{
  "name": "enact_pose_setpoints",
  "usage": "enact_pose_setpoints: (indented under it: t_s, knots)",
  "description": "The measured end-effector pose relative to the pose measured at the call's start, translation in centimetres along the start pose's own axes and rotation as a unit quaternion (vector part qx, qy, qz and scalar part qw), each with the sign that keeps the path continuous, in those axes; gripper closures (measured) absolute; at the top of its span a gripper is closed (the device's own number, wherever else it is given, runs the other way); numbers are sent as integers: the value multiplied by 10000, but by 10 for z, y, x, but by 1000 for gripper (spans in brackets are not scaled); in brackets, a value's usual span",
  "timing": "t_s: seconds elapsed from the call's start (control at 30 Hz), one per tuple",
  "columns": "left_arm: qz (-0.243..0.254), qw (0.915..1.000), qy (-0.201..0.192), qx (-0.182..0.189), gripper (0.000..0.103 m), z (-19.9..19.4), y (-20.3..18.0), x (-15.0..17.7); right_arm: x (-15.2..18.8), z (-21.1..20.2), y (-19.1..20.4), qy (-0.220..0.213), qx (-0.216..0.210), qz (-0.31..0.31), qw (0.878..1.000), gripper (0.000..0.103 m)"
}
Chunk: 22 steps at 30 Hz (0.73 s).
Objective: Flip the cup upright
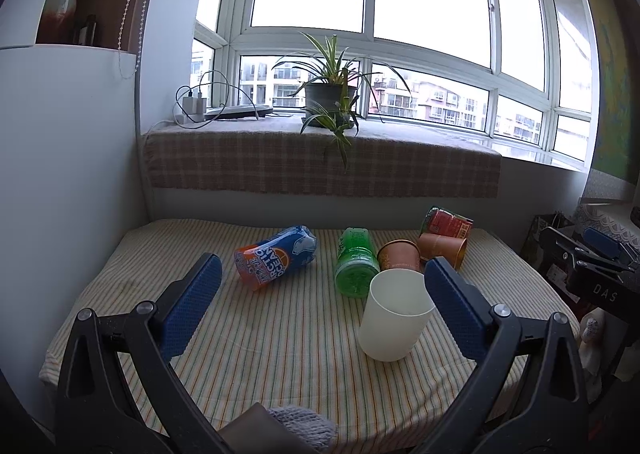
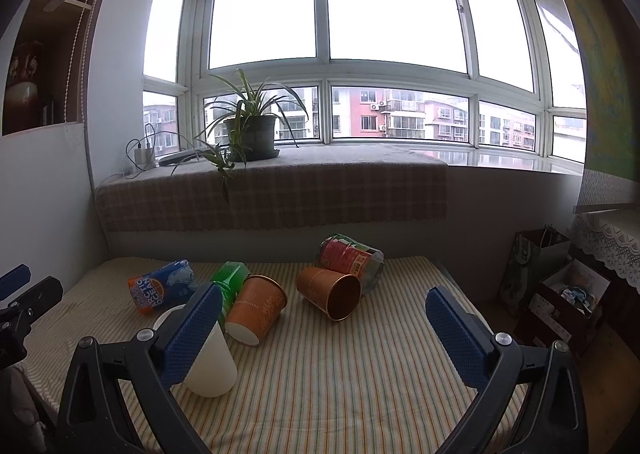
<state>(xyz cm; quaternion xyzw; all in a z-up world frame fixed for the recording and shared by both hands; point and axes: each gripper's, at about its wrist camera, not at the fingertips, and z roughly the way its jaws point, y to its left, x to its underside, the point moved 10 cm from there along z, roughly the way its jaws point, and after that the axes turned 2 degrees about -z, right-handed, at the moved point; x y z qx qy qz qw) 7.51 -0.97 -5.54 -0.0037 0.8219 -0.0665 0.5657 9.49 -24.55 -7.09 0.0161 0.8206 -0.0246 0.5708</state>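
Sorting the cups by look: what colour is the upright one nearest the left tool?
Plain white cup, open end up; clearest in the left wrist view.

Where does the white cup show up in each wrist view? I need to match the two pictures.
Left wrist: white cup, right of centre, standing mouth up, just inside the gripper's right-hand finger.
Right wrist: white cup, lower left, partly hidden behind the gripper's left-hand finger.
Shared landmark: the green can lying just behind the cup in both.

A surface (image 1: 280, 354) covered by a striped cloth carries a white plastic cup (image 1: 394, 316) standing near, and lying farther: a blue-orange can (image 1: 276, 256), a green can (image 1: 354, 262), two orange paper cups (image 1: 400, 254) (image 1: 442, 248), a red can (image 1: 446, 224).
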Motion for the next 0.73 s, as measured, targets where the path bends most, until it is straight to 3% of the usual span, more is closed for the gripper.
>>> enact_pose_setpoints:
  t_s: [0.73]
  knots:
    - [84, 9997, -93, -199, 0, -1, 10, -1, 13, 15, 1, 253, -53, 28, 9997, 0]
